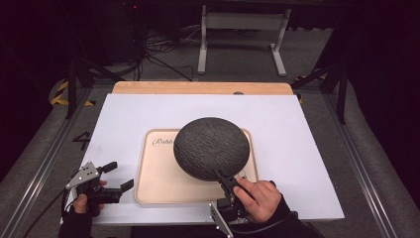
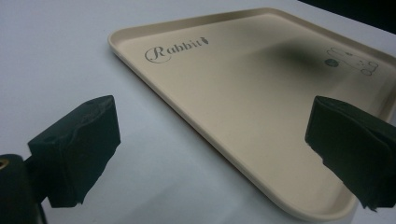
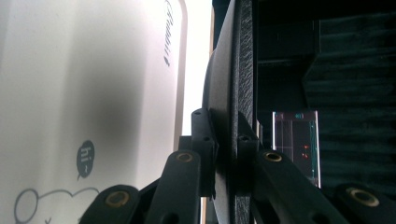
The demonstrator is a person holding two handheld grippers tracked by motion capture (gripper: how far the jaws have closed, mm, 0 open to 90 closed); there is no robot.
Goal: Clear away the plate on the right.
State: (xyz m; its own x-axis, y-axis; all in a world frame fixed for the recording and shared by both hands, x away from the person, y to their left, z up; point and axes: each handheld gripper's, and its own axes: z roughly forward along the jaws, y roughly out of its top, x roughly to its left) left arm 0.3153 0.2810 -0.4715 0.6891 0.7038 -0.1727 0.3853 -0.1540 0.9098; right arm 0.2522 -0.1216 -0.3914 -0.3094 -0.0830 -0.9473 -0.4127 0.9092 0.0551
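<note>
A round, dark grey plate with a rough woven-looking texture hangs tilted over the far right part of a beige rectangular plastic tray printed with the word "Rabbit"; it appears lifted clear of the tray floor, since the right gripper view shows it edge-on with the tray well off to one side. The right gripper is clamped tight on the plate's near rim, its jaws pinching the thin edge from both faces; gripping at the rim is likely what lets the broad disc be carried without anything sliding under it, though the hold looks prone to letting the plate swing. The person's right hand sits at the tray's near right corner, behind that gripper. The left gripper waits just off the tray's left edge, low over the white worktop, jaws spread wide with nothing between them; pointed toward the tray, it seems placed to steady the tray or take the plate if needed. Beyond the tray's far side a bare wooden strip borders the worktop.
</note>
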